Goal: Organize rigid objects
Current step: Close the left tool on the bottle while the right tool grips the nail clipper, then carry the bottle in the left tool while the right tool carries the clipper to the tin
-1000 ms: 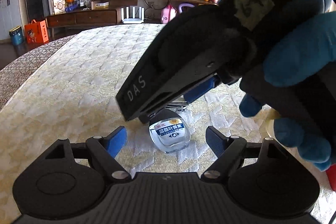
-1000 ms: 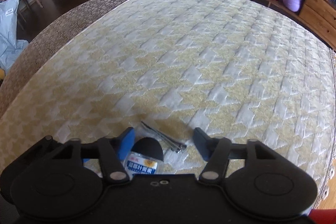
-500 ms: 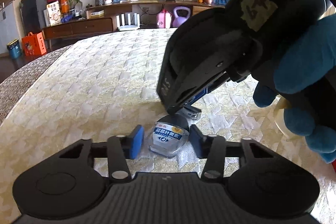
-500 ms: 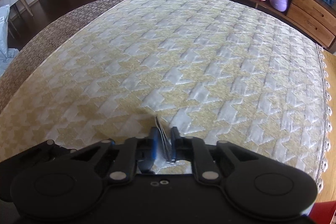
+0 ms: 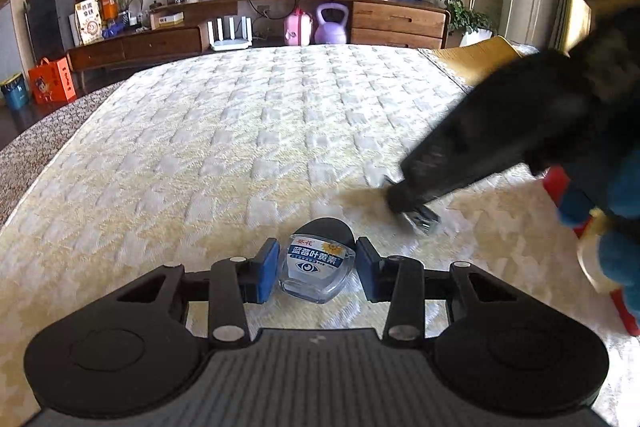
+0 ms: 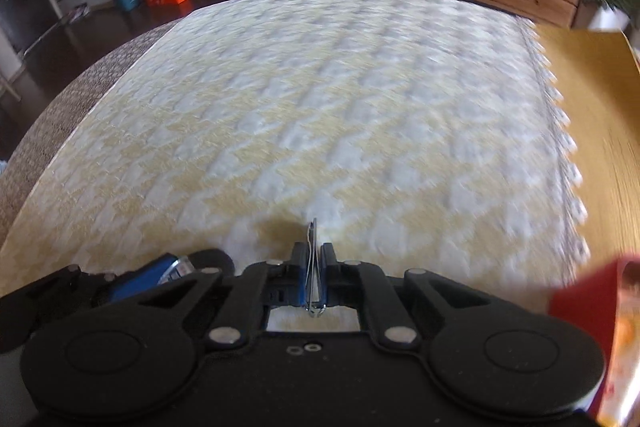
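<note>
A small clear bottle (image 5: 317, 261) with a black cap and a blue-and-white label lies on the yellow-white quilted cloth (image 5: 240, 147). My left gripper (image 5: 316, 273) is shut on it, one blue pad against each side. To its right, my right gripper (image 5: 412, 197) hangs just above the cloth, held by a hand in a blue glove (image 5: 616, 259). In the right wrist view the right gripper (image 6: 313, 261) is shut on a thin metal nail clipper (image 6: 311, 239), whose tip sticks out past the pads. The clipper's other end (image 5: 423, 221) shows below that gripper.
A red box (image 6: 588, 307) stands near the cloth's right edge. Past the scalloped trim (image 6: 564, 131) is bare wooden tabletop (image 6: 600, 107). A low wooden sideboard (image 5: 400, 21) with a purple kettlebell (image 5: 331, 25) runs along the far wall.
My left jaws closed onto the bottle. My right jaws closed on the nail clipper, then carried it rightward away from the bottle, rolling as they went.
</note>
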Demonstrator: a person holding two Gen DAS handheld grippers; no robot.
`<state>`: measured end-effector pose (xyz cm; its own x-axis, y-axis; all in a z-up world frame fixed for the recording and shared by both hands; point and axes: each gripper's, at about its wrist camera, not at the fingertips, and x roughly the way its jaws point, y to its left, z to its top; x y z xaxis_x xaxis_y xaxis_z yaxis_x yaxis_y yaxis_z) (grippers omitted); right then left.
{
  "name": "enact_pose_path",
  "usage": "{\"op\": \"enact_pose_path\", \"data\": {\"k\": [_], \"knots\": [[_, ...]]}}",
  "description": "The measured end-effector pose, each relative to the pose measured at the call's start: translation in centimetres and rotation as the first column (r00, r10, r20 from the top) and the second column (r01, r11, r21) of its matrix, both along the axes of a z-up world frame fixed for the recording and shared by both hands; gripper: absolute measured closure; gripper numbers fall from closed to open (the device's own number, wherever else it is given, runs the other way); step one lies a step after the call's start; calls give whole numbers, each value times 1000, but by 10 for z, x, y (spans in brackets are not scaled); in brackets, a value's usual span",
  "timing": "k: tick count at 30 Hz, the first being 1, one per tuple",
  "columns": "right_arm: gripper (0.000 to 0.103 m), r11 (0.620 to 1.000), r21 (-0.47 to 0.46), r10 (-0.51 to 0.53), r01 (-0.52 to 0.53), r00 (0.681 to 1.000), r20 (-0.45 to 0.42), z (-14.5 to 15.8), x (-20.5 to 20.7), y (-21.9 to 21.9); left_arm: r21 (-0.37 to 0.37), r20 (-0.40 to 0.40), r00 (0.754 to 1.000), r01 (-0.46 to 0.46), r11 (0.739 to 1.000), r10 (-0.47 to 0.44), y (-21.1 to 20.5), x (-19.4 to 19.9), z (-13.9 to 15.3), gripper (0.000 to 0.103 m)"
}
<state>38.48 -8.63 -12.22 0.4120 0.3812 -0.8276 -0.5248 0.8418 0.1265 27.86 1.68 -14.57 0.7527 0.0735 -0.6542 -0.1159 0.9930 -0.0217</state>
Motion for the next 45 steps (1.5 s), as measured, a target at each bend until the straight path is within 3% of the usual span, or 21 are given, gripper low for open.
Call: {"op": "enact_pose_path", "data": {"k": [6,19,21,23,27,37,42,45], "knots": [[97,999,26,-46,47,999,-17,4,-27,-30,-28,-10,1000,15,999,-15,-5,-13,10,63],[102,994,83,-78,76,997,12,33,-73,-78,-3,18,999,50,999,-49,-26,-44,48,63],[97,994,78,-77,76,997,15,30,-74,-80,-20,3,999,34,999,-34,-23,-48,47,63],[79,996,72,-61,59,998,14,25,-77,-77,-27,-7,1000,16,999,-17,-19,-51,46,63],[61,999,44,-19,18,999,34,14,-81,-68,-29,-24,1000,-9,1000,9,-10,-55,40,63],[67,994,-92,71,-64,995,73,-7,-83,-29,-45,-28,999,-24,999,23,6,-51,29,63],[75,991,-113,76,-66,993,86,-7,-87,-24,-59,-30,999,-17,998,15,8,-51,26,63],[86,992,-113,69,-58,993,97,-7,-90,-23,-63,-27,1000,-11,998,10,7,-52,28,63]]}}
